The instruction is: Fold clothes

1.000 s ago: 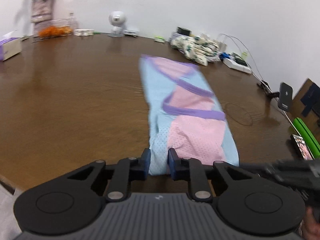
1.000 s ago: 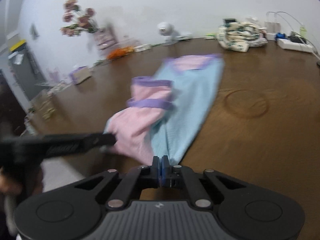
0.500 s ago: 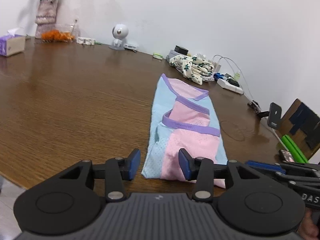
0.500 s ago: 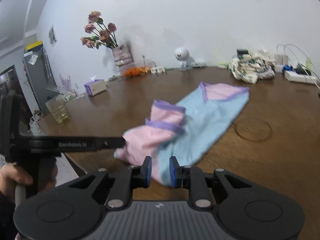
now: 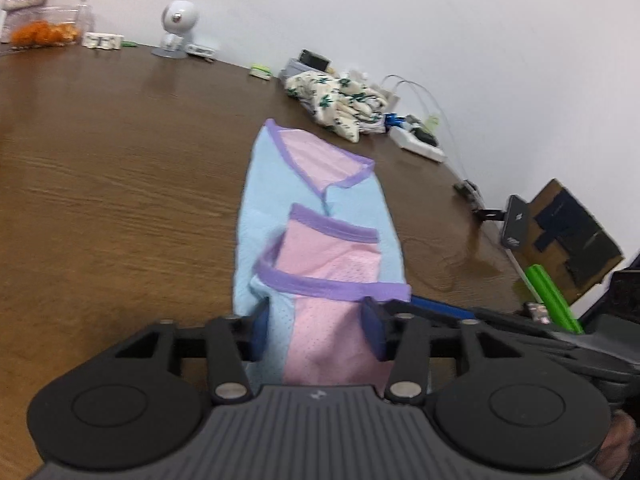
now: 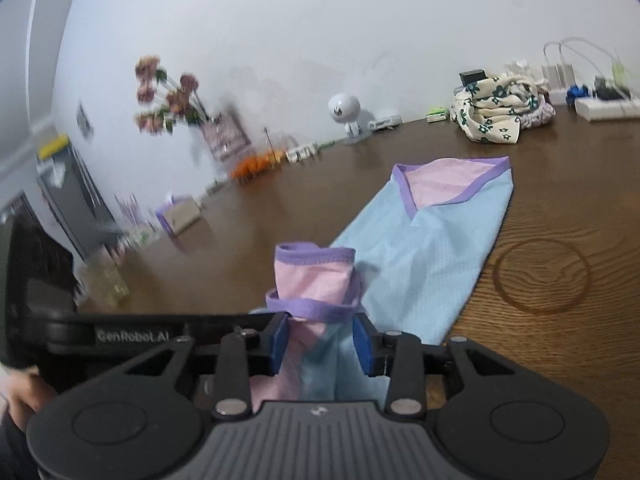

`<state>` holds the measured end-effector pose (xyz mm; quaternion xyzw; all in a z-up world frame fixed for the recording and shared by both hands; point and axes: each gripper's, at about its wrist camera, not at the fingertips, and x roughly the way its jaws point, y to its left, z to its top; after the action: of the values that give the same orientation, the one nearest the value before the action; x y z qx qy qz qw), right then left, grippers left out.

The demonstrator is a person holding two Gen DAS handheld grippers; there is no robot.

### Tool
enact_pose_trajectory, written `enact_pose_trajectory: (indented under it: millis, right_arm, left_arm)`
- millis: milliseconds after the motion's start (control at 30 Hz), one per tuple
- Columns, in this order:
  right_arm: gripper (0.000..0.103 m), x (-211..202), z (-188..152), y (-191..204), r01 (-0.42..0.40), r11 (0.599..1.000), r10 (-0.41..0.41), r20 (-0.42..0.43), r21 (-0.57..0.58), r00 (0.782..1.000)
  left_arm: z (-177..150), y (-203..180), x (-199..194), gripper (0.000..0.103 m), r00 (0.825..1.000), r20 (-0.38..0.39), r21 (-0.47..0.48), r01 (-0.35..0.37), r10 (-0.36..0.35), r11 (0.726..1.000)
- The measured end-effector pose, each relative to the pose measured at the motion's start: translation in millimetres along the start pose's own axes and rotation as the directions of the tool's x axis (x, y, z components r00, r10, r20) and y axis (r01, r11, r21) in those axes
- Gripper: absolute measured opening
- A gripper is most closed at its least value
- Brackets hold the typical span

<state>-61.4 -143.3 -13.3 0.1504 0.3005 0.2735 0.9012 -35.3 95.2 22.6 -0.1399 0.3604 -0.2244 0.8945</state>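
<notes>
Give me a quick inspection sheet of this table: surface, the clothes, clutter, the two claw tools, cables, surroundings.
Surface: brown wooden table, ring mark.
Job's things: blue and pink garment, lying lengthwise, near end bunched.
Clutter: floral cloth pile, tissue box, round white gadget, oranges.
Grippers: left gripper and right gripper jaws apart, garment between; left has just closed a little, right opened.
Cables: white wires at power strip.
Surroundings: white wall, flowers.

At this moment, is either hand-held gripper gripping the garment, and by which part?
Neither. The near end of the garment lies between the open jaws of the left hand-held gripper and the right hand-held gripper, but the pads don't press it.
</notes>
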Motion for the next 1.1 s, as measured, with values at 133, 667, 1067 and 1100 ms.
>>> enact_pose_trajectory:
  millis: [133, 667, 1067, 1100]
  right_arm:
    - [0.024, 8.7, 0.5, -1.6, 0.019, 1.0, -0.019, 0.002, -0.011, 1.0]
    - [0.018, -4.6, 1.3, 35.1, 0.208, 0.956, -0.201, 0.054, -0.208, 0.978]
    - [0.036, -18.5, -2.1, -5.8, 0.183, 0.982, -0.183, -0.003, -0.04, 0.983]
    - [0.04, -12.5, 0.0, -11.0, 0.149, 0.989, -0.149, -0.017, -0.01, 0.989]
  left_arm:
    - [6.7, 0.1, -3.6, 0.02, 0.999, 0.026, 0.018, 0.044, -0.044, 0.999]
    - [8.1, 18.6, 10.6, 0.01, 0.999, -0.027, -0.034, 0.028, -0.029, 0.999]
    - [20.1, 25.9, 22.3, 0.039, 0.998, -0.036, -0.074, 0.05, -0.053, 0.996]
    - [21.6, 24.6, 26.6, 0.037, 0.997, -0.044, -0.068, 0.056, -0.059, 0.996]
